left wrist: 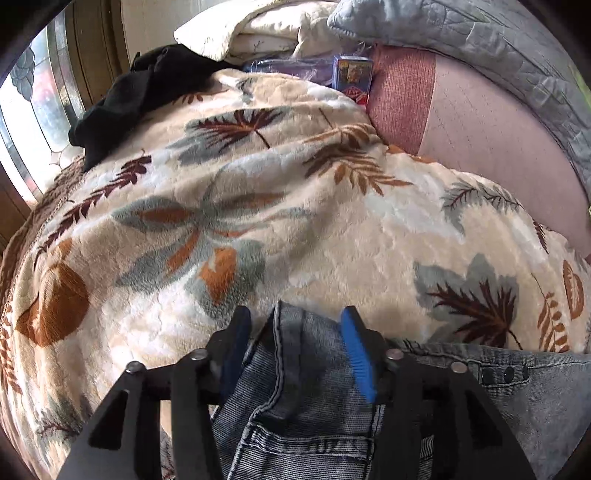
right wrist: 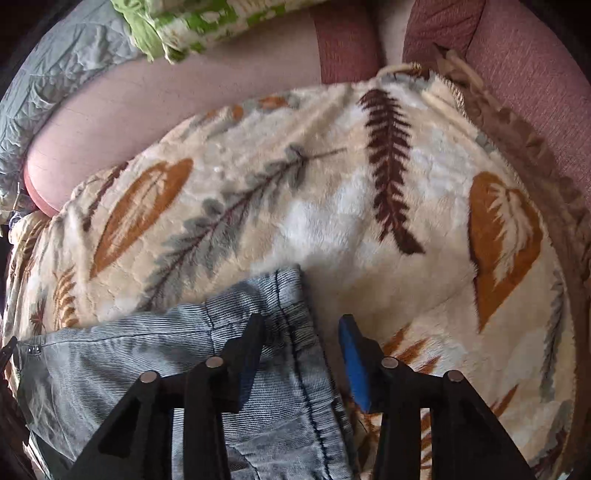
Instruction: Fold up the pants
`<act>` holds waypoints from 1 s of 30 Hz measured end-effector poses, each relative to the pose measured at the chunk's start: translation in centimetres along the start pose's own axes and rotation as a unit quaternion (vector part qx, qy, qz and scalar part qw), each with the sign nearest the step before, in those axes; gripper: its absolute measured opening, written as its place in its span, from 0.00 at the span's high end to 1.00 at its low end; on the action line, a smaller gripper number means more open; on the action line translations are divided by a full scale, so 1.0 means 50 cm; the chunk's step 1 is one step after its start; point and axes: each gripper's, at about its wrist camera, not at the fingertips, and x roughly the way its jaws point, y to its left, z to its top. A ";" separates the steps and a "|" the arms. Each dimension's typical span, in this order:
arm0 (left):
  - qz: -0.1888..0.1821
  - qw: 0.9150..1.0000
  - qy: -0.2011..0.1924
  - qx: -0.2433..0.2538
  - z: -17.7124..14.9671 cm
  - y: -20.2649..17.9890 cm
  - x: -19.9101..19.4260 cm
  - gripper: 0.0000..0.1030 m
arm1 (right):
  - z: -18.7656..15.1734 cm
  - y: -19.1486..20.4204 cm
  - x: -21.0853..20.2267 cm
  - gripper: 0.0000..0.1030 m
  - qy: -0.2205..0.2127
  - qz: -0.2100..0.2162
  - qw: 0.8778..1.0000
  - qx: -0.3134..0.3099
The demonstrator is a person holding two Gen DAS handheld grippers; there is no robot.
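The pants are washed grey-blue jeans lying on a cream leaf-print blanket. In the left wrist view the jeans bunch up between my fingers; the waistband with dark snaps runs off to the right. My left gripper stands open around a raised fold of denim, with gaps on both sides. In the right wrist view the jeans spread to the left, a seamed corner pointing forward. My right gripper is open, the left finger over the denim, the blue pad over the blanket.
A black garment lies at the blanket's far left by a window. A blue box and pillows sit at the back. A pink sheet and grey quilt lie beyond the blanket; a green-print cloth is at the top.
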 end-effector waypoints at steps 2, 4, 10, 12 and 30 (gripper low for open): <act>-0.006 1.000 -0.023 0.004 -0.006 0.012 -0.037 0.47 | -0.026 -0.018 -0.031 0.50 -0.033 0.026 0.999 0.015; -0.014 0.999 -0.049 0.004 -0.011 0.038 -0.093 0.44 | -0.051 -0.052 -0.077 0.39 -0.058 0.041 0.997 0.031; -0.028 0.998 -0.056 0.002 -0.090 0.110 -0.190 0.25 | -0.125 -0.107 -0.092 0.36 -0.012 0.053 0.998 0.025; -0.029 0.999 -0.023 0.014 -0.123 0.107 -0.173 0.25 | -0.136 -0.105 -0.070 0.52 0.004 0.065 0.998 0.025; 0.002 0.999 0.045 -0.004 -0.175 0.113 -0.130 0.25 | -0.204 -0.088 -0.109 0.65 0.037 -0.006 0.999 -0.026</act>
